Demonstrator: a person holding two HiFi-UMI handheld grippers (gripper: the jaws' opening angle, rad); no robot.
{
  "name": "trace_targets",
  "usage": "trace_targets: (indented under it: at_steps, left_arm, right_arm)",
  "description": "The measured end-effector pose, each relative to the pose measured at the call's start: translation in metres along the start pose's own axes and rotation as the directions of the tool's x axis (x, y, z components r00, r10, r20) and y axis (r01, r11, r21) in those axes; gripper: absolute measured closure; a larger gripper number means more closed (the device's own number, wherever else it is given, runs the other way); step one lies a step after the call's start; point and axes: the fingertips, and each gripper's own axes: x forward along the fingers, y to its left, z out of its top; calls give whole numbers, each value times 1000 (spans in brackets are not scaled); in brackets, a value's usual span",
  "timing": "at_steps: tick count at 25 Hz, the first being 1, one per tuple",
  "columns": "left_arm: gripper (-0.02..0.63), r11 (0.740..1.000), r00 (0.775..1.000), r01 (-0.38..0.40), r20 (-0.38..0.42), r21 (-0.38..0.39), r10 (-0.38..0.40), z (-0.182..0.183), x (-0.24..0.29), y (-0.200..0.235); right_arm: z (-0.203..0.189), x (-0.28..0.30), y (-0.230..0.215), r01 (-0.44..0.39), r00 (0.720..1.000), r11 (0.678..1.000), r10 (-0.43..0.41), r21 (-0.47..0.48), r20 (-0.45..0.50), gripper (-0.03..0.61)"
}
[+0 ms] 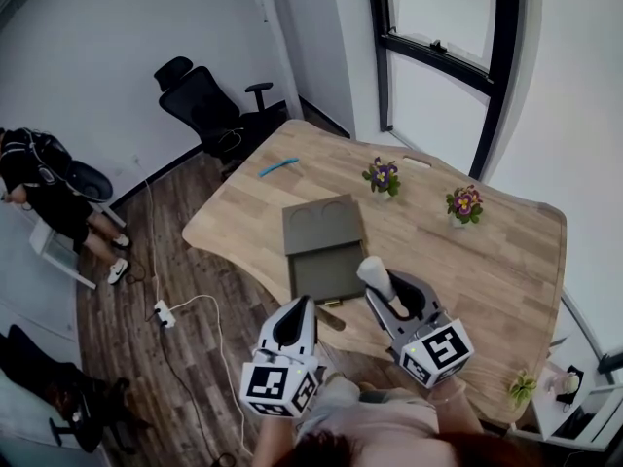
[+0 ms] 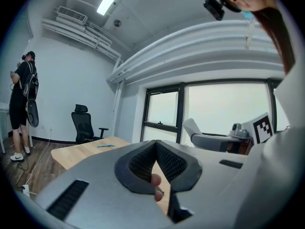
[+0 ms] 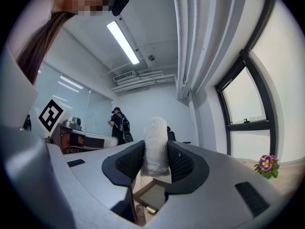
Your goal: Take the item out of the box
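An open grey box [image 1: 327, 272] lies flat on the wooden table [image 1: 487, 261], its lid [image 1: 321, 224] with two round recesses folded away from me. My right gripper [image 1: 386, 288] hovers over the box's near right corner, shut on a white wrapped item [image 1: 373, 269]. In the right gripper view the item [image 3: 156, 144] stands upright between the pads, with the box [image 3: 151, 194] below. My left gripper [image 1: 300, 306] hangs at the table's near edge left of the box. Its jaws meet at the tips [image 2: 155, 147] with nothing in them.
Two small pots of flowers [image 1: 382, 176] [image 1: 464, 203] stand beyond the box, and a blue stick [image 1: 277, 166] lies at the far left corner. A black office chair [image 1: 209, 105] is behind the table. A person [image 1: 39, 188] stands at the left; a power strip [image 1: 164, 312] lies on the floor.
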Motion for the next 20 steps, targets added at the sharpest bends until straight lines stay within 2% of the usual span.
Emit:
trace_targets:
  at_steps: [20]
  left_arm:
    - [614, 998, 998, 65, -18, -16, -65, 14, 3, 45]
  right_arm:
    - [13, 44, 18, 43, 997, 997, -46, -57, -59, 442]
